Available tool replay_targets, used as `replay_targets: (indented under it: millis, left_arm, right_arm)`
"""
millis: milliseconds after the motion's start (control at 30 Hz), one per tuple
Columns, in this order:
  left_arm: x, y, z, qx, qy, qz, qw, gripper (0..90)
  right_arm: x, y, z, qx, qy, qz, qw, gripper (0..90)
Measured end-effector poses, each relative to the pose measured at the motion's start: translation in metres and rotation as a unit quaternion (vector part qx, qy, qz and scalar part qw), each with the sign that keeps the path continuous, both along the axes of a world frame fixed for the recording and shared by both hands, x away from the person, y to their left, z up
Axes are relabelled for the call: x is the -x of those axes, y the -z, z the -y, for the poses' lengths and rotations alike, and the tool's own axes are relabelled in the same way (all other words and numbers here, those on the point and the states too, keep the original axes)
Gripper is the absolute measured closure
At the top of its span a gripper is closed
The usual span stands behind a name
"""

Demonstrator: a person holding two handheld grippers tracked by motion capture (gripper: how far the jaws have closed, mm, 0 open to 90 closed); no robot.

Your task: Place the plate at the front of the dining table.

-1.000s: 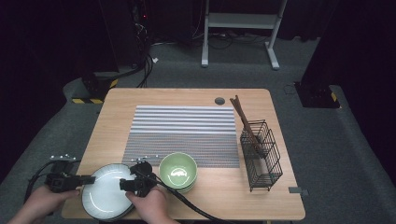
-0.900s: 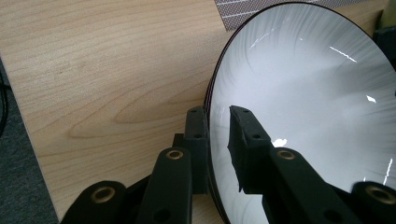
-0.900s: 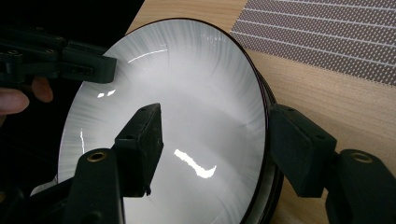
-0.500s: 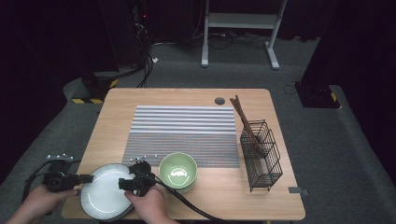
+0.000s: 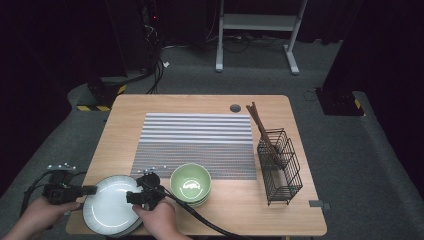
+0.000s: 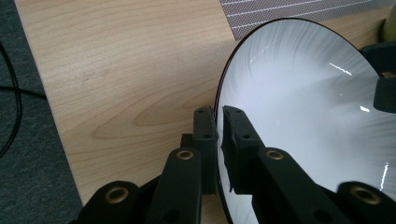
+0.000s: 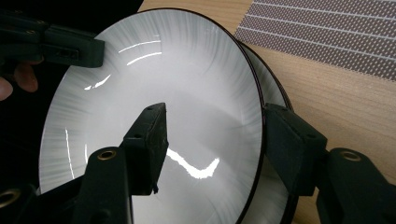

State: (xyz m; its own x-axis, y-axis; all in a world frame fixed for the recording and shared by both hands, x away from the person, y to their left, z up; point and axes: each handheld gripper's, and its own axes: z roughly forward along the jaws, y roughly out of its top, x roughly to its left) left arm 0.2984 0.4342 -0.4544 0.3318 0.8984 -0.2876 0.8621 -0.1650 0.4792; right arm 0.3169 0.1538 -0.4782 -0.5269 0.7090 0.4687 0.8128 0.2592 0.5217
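Observation:
A stack of white plates (image 5: 111, 207) lies at the table's front left corner. My left gripper (image 5: 90, 190) is shut on the left rim of the top plate (image 6: 303, 102), with both pads (image 6: 205, 135) pinching the thin dark edge. My right gripper (image 5: 131, 198) is at the plate's right rim. Its jaws (image 7: 215, 112) straddle the rim, one over the plate's face (image 7: 140, 84) and one outside it. They have just been closing and still stand apart from the rim. A second plate (image 7: 276, 95) shows underneath.
Stacked green bowls (image 5: 190, 183) stand just right of the plates. Behind them a striped placemat (image 5: 196, 142) covers the table's middle. A black wire basket (image 5: 280, 167) with brown chopsticks (image 5: 259, 125) stands at the right. The table edge (image 5: 75, 227) runs close to my left hand.

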Motion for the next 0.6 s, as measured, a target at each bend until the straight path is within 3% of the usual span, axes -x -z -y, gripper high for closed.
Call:
replay_targets:
  millis: [233, 400, 600]
  left_arm:
    - [-0.0014, 0.0035, 0.0009, 0.001, 0.005, -0.001, 1.0, 81.7]
    - [-0.0013, 0.0065, 0.0009, 0.001, 0.009, 0.001, 1.0, 81.5]
    - [-0.0031, 0.0081, 0.0024, 0.006, 0.009, -0.002, 0.9999, 80.5]
  right_arm:
    - [-0.0001, -0.0001, -0.0024, 0.01, -0.003, 0.001, 0.9999, 44.8]
    - [-0.0002, 0.0015, -0.0017, 0.028, -0.006, 0.016, 0.9994, 57.3]
    - [-0.0018, 0.0039, -0.0009, 0.037, -0.013, 0.024, 0.999, 63.2]
